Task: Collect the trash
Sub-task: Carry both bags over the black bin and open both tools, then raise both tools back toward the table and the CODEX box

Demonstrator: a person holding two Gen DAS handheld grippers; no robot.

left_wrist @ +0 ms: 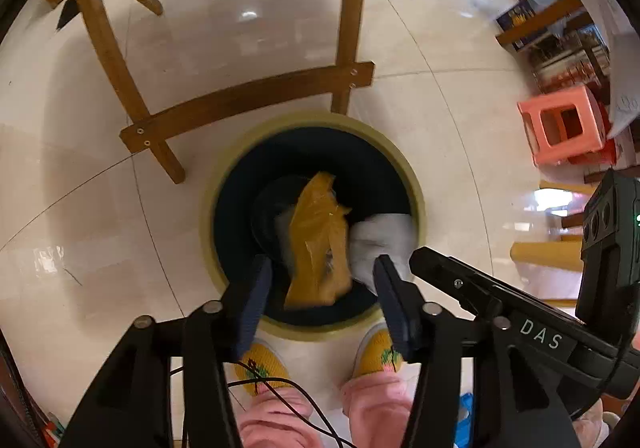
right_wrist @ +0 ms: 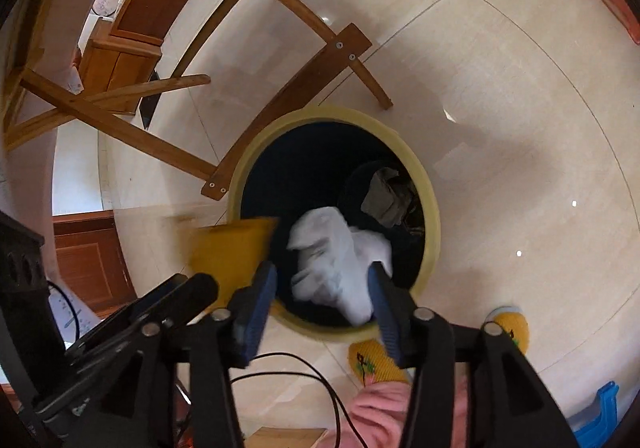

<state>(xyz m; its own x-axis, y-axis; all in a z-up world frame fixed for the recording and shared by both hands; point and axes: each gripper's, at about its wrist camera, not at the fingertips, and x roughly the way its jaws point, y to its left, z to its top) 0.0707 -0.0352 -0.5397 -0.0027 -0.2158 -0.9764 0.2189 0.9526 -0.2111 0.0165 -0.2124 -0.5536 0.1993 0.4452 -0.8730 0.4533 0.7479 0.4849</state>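
Pale tiled floor, round bin below; "DAS" on the right gripper. Both fingers spread: yellow wrapper loose between the left gripper fingers, white tissue between the right's.

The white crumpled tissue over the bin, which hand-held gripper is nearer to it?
Right. The right hand-held gripper is open around the white tissue; the left hand-held gripper is beside it, open around the yellow wrapper.

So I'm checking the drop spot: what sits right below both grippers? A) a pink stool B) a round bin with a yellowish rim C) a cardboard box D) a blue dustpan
B: the yellow wrapper and white wad hang over the bin, dark inside.
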